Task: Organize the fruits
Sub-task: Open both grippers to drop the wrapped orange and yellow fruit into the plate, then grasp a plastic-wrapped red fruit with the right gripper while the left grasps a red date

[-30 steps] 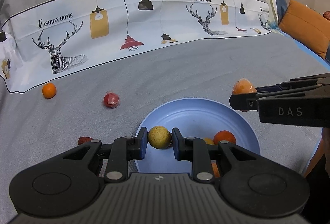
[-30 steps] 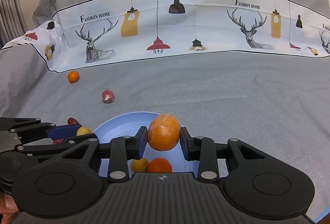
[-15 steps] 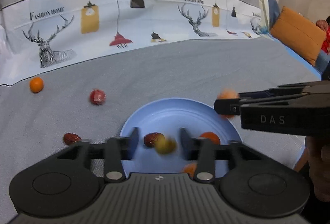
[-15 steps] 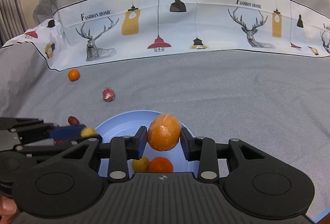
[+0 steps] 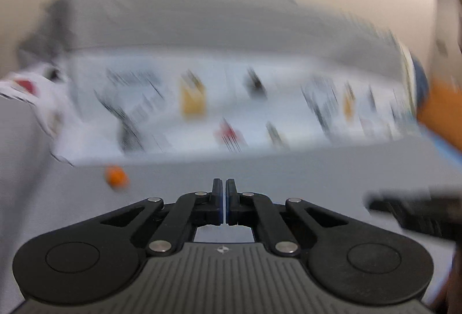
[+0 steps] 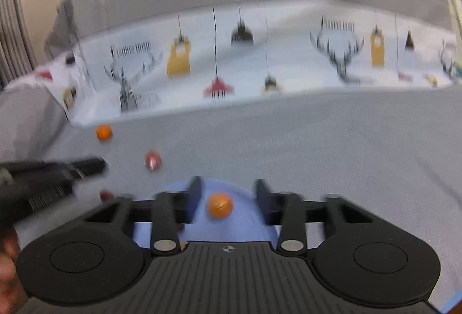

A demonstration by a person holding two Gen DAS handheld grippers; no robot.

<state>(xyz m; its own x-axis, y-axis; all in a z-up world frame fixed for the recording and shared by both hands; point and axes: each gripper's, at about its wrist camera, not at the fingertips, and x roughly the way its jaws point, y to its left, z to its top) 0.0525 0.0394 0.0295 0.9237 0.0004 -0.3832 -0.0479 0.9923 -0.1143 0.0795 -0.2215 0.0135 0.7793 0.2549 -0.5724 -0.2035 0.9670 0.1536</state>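
Nearest us in the right wrist view, our right gripper (image 6: pixel 228 192) has its fingers spread wide with nothing held; an orange fruit (image 6: pixel 219 205) sits between them on the blue plate (image 6: pixel 179 188). At ten o'clock our left gripper (image 6: pixel 89 166) reaches in, blurred. Just below its tip lies a dark red fruit (image 6: pixel 106 195), and beyond the plate a wrapped red fruit (image 6: pixel 152 161). Farther toward eleven o'clock rests a small orange (image 6: pixel 103 133) near the printed cloth (image 6: pixel 260 59). In the left wrist view, our left gripper's fingers are pressed together, holding nothing, above the grey bedspread (image 5: pixel 288 169).
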